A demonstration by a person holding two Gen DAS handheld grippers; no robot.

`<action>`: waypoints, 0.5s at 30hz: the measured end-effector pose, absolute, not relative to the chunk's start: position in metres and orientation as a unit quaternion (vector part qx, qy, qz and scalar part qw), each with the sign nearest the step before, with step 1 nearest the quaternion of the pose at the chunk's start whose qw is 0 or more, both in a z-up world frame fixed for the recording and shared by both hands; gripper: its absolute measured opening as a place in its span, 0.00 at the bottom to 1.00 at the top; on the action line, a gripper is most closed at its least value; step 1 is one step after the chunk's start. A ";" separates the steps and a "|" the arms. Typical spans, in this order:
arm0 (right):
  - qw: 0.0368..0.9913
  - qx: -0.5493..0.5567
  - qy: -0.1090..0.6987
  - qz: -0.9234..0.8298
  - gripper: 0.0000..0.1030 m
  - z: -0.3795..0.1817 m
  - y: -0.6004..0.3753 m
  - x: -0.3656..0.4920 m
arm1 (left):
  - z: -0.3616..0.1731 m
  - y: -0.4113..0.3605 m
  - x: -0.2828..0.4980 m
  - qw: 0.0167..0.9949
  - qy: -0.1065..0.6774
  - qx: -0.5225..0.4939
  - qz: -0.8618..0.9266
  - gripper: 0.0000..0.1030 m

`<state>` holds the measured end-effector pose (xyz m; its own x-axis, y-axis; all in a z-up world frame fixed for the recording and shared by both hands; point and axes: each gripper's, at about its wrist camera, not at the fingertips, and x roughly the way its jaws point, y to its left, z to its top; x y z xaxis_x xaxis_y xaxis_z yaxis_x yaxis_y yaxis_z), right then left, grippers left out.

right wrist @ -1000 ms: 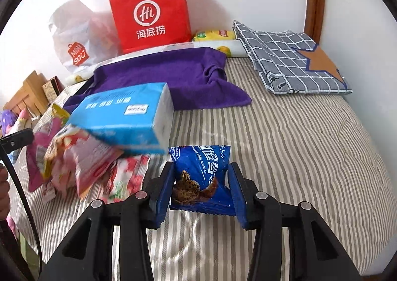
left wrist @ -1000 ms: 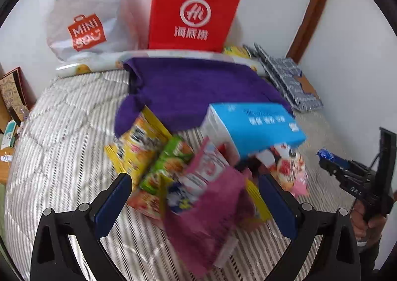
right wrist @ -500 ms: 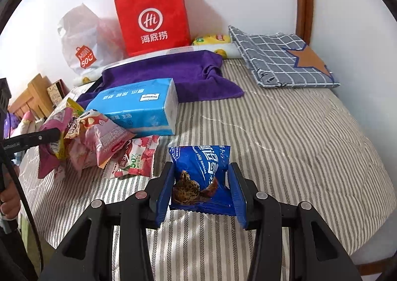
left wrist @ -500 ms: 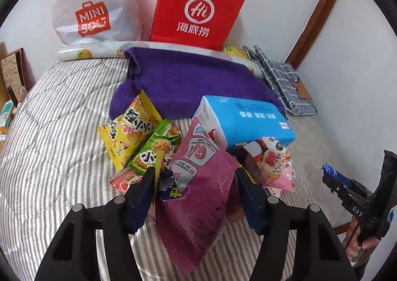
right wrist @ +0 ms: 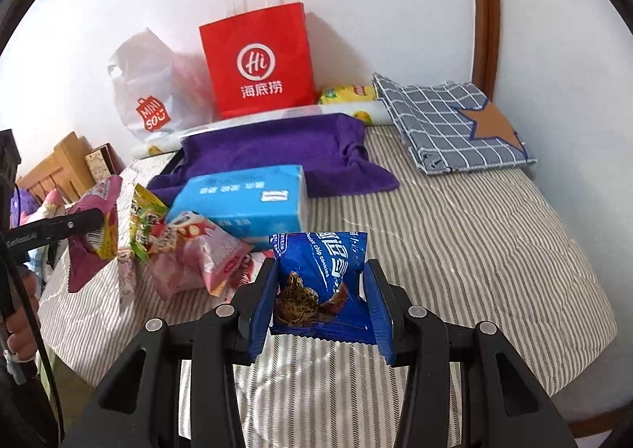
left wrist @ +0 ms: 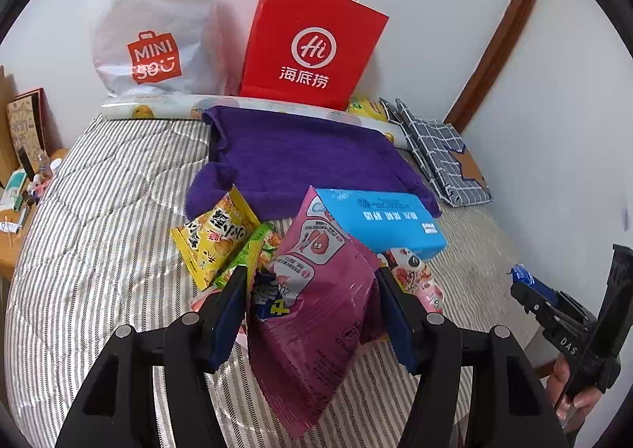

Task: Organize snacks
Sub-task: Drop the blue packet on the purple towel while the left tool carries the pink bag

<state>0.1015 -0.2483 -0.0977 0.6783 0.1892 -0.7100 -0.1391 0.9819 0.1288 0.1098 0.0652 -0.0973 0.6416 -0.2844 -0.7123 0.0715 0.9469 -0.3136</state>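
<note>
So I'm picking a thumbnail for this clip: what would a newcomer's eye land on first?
Probably the red bag upright against the white wall at the head of the striped bed, with the purple towel spread in front of it. Up close, each gripper is clamped on a snack: the right gripper on a blue cookie pack, the left gripper on a pink packet above the snack pile.

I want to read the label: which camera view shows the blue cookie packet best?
The right wrist view: the blue cookie packet sits front-on, clamped in the right hand-held gripper. In the left wrist view only one corner shows at the right edge.
</note>
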 end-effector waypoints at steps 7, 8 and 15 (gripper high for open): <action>0.913 0.035 0.395 0.093 0.42 -0.088 -0.238 0.108 | -0.079 0.071 0.113 0.895 0.402 -0.149 -0.122 0.59; 0.914 0.034 0.394 0.093 0.42 -0.086 -0.236 0.109 | -0.076 0.069 0.114 0.897 0.400 -0.145 -0.124 0.59; 0.917 0.034 0.383 0.103 0.43 -0.069 -0.224 0.124 | -0.061 0.055 0.127 0.898 0.394 -0.140 -0.137 0.59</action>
